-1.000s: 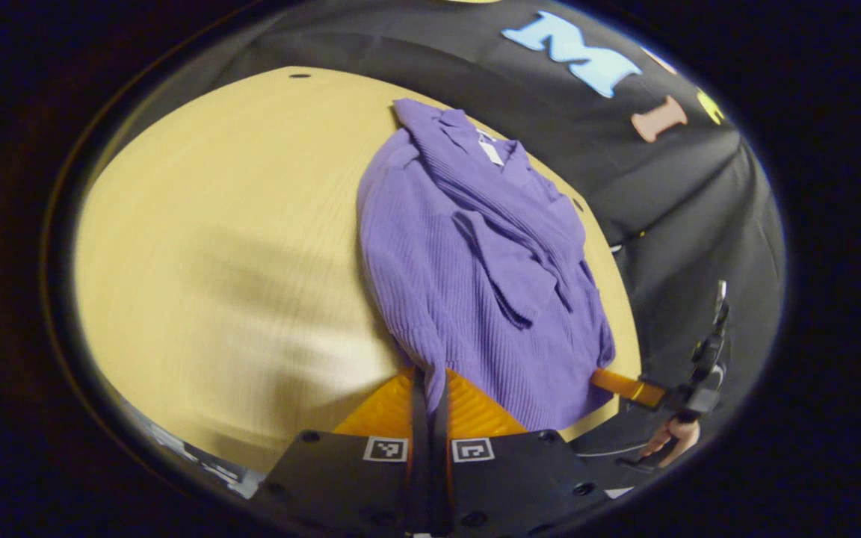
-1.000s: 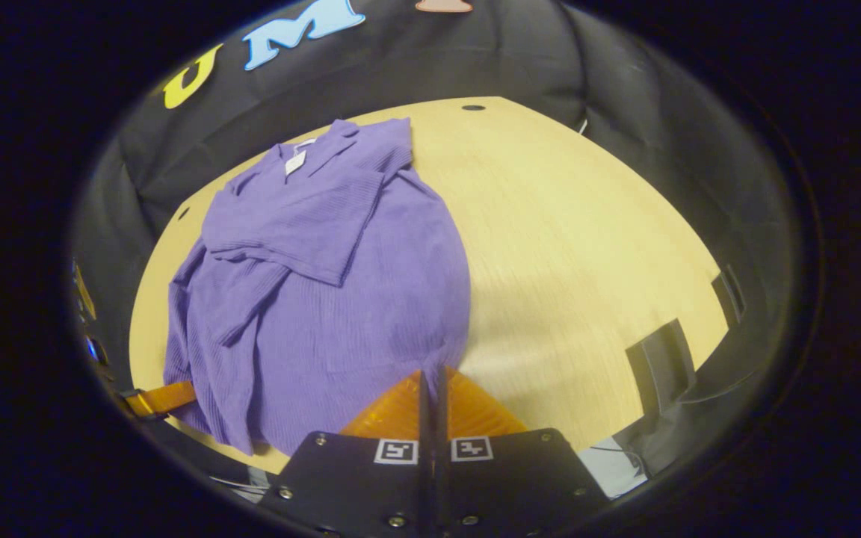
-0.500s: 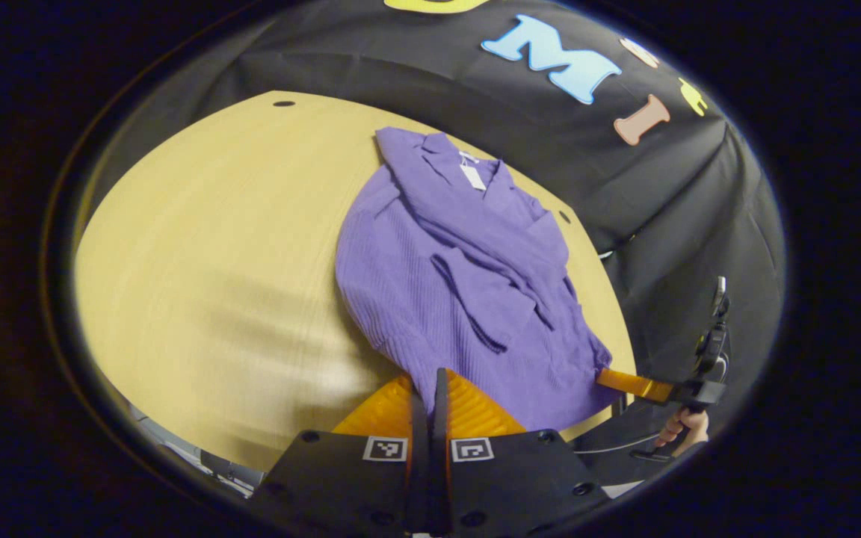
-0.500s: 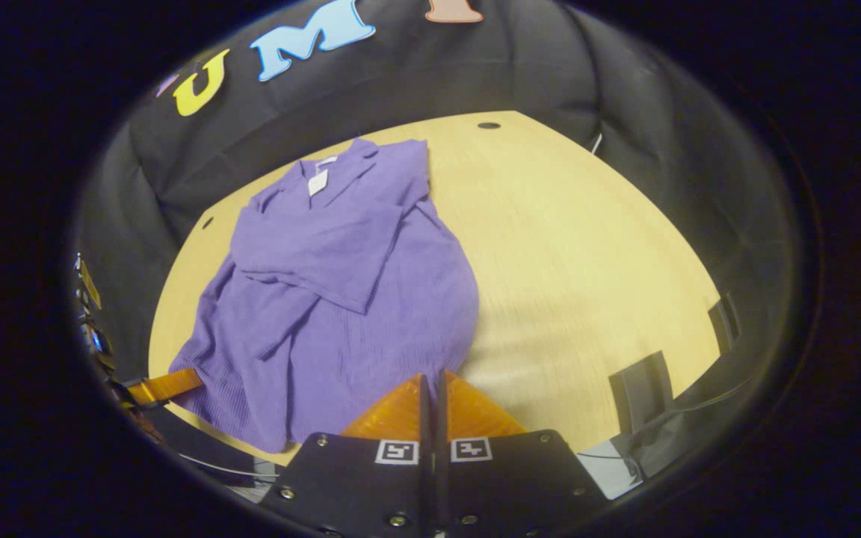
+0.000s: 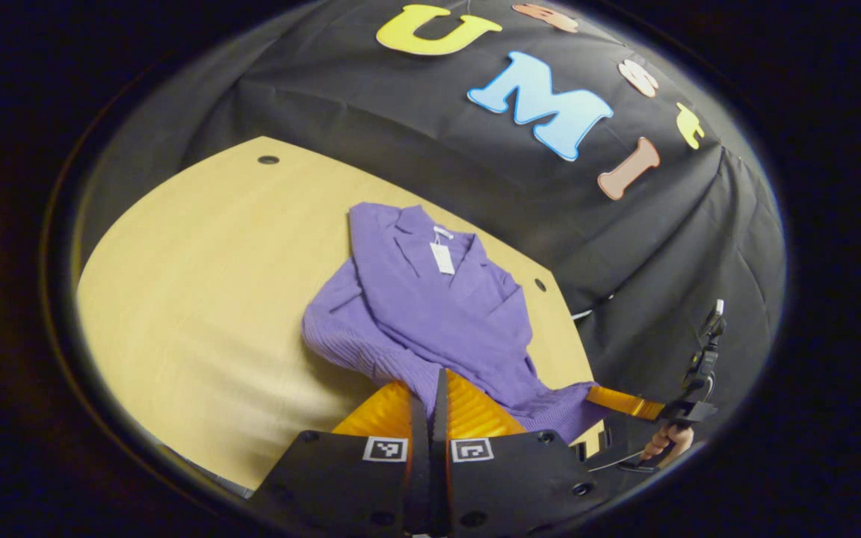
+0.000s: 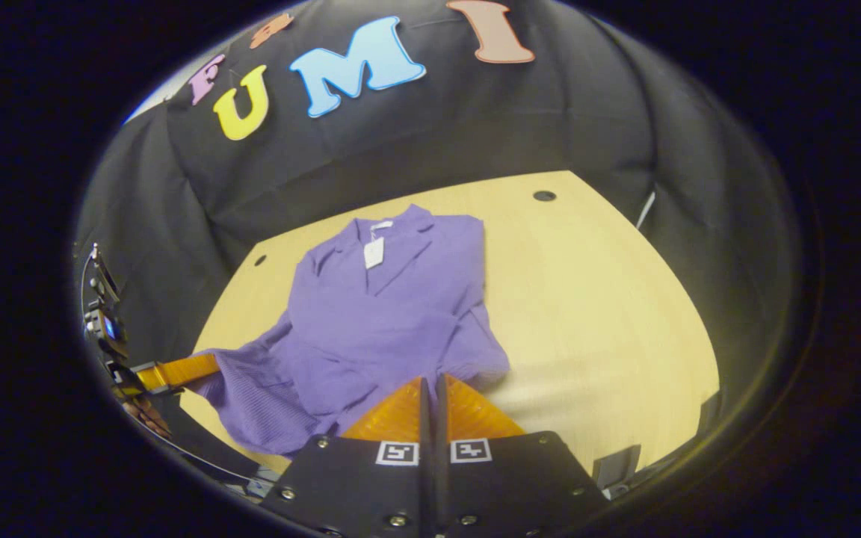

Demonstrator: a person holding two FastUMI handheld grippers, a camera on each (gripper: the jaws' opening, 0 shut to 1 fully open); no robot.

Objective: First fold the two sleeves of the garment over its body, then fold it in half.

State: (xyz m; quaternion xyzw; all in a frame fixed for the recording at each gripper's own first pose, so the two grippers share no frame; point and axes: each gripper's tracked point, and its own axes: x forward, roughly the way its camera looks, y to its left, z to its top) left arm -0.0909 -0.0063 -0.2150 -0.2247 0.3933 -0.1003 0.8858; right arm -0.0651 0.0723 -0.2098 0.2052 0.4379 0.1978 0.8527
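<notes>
Both grippers are clenched on the near hem of the purple garment (image 5: 438,314): left gripper (image 5: 430,385), right gripper (image 6: 431,388). Its collar lies far on the counter (image 5: 199,284).

I see a light wooden table (image 5: 199,299), its top pale with a fine grain. I note a small dark round hole (image 5: 268,159) near its far corner, and a second hole (image 5: 540,285) close to the far edge. Black cloth wall (image 6: 415,142) hangs in folds directly behind the table on all visible sides.
</notes>
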